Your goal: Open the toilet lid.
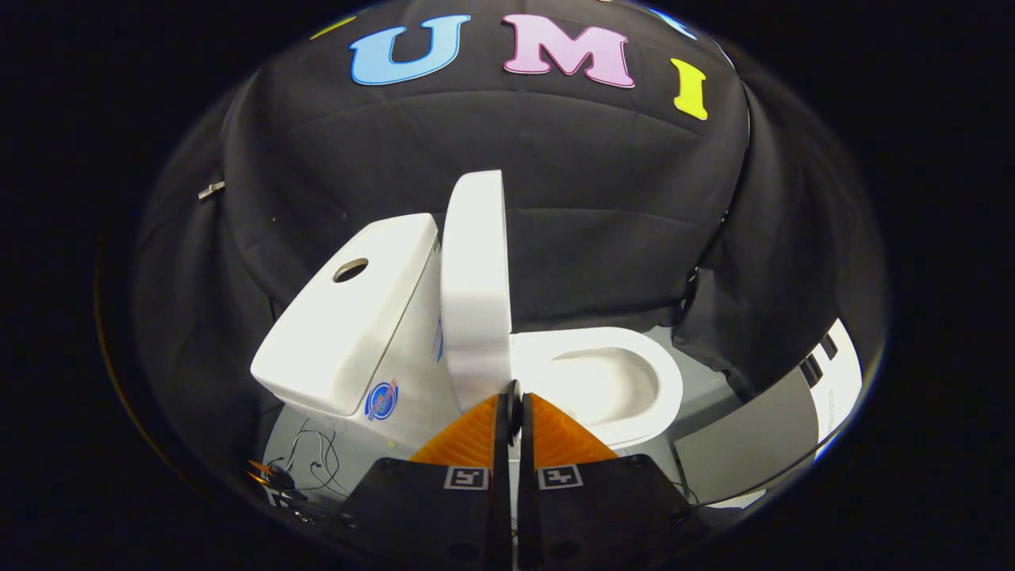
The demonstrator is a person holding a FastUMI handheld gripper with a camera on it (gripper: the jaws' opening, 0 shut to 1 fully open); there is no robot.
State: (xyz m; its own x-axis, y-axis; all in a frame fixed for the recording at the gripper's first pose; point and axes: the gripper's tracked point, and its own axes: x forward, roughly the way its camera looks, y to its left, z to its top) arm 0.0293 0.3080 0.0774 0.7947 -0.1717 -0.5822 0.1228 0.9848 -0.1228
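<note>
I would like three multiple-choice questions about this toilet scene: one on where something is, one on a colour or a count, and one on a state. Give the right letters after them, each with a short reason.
1. Where does the raised lid stand?
A. Flat on the bowl
B. Between the tank and the bowl, just ahead of the fingers
C. On the floor

2. How many round holes show on top of the tank?
A. One
B. Two
C. Three

3. How do the fingers of the gripper stand?
A. Wide apart
C. Closed together, with nothing visibly held
B. Pressed on the tank's top

Answers:
1 B, the lid stands on edge beside the tank, with the open bowl on its other side.
2 A, a single hole shows.
3 C, only a thin slit shows between them.
</note>
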